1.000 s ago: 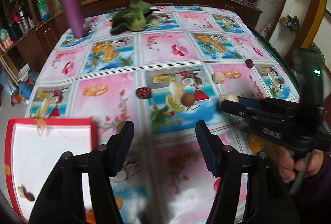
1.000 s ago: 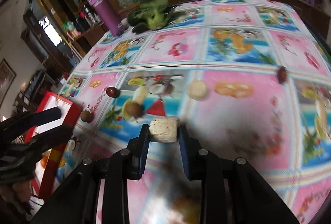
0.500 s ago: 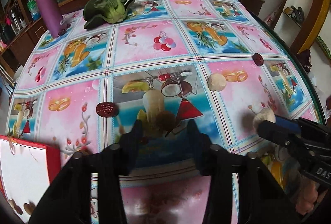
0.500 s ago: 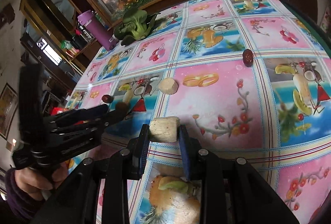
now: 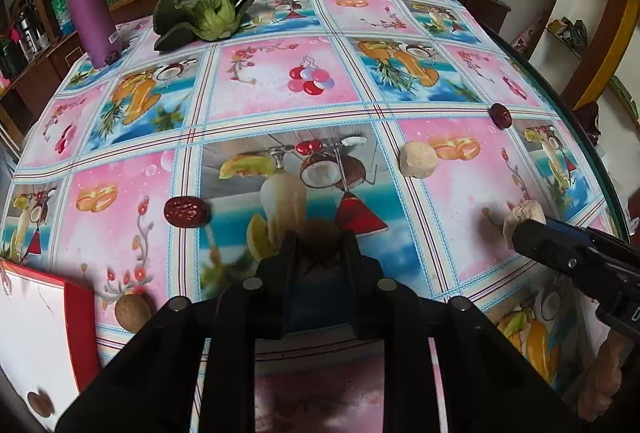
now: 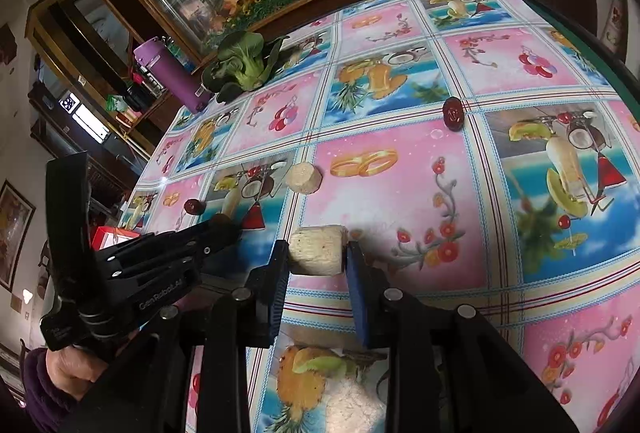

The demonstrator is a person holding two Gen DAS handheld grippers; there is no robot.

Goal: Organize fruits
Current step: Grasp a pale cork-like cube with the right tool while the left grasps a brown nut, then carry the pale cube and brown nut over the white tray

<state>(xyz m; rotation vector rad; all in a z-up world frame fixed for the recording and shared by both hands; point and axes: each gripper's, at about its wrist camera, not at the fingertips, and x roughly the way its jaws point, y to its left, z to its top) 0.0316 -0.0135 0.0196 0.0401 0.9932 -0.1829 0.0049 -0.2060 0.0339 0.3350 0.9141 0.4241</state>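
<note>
In the left wrist view my left gripper is shut on a brown round fruit resting on the patterned tablecloth. My right gripper is shut on a pale cylindrical fruit chunk, held low over the cloth; it also shows as the right gripper at the right of the left wrist view. Loose on the cloth lie a red date, a second brown fruit, a pale chunk and a far date. A red-rimmed white tray sits at the near left with a brown fruit in it.
A purple bottle and a leafy green vegetable stand at the far left of the table. A wooden cabinet with a glass front runs behind. The table's dark edge curves along the right. A hand holds the left gripper.
My left gripper moved forward from the tray and shut on the brown round fruit. My right gripper kept hold of the pale chunk and shifted rightward over the cloth.
</note>
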